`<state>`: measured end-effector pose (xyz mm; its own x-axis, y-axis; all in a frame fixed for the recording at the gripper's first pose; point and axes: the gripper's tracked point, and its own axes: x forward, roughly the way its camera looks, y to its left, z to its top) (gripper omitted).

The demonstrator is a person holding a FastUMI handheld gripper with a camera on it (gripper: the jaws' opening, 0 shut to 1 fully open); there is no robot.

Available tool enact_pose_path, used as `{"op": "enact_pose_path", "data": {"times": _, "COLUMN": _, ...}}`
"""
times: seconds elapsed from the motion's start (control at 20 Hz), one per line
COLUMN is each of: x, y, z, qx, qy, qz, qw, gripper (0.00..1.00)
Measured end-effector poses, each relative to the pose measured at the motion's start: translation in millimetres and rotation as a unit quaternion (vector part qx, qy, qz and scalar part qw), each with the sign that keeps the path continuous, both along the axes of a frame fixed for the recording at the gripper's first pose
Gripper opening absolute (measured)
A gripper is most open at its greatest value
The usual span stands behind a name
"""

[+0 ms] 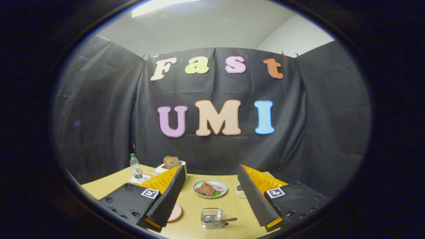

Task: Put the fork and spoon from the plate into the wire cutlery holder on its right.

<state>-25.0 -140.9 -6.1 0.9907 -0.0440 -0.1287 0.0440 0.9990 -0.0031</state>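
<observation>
Hovering wide open and empty, the gripper (212,205) frames a clear holder (212,218) between its fingers, near; a utensil (223,219) handle points right.

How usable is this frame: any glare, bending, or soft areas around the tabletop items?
Gripper view: a ceiling light blows out overhead; fisheye bends the table edge and cloth wall. Lighting on the table is even, shadows faint. The food plate and glass container between the open gripper fingers are small and slightly soft.
</observation>
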Motion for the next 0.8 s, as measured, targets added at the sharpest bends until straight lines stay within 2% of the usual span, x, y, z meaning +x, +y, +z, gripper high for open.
{"op": "enact_pose_path", "data": {"times": 0.8, "x": -3.9, "y": -12.9, "z": 7.8, "qx": -0.019, "qy": -0.011, "qz": 0.001, "qw": 1.0, "gripper": 1.0}}
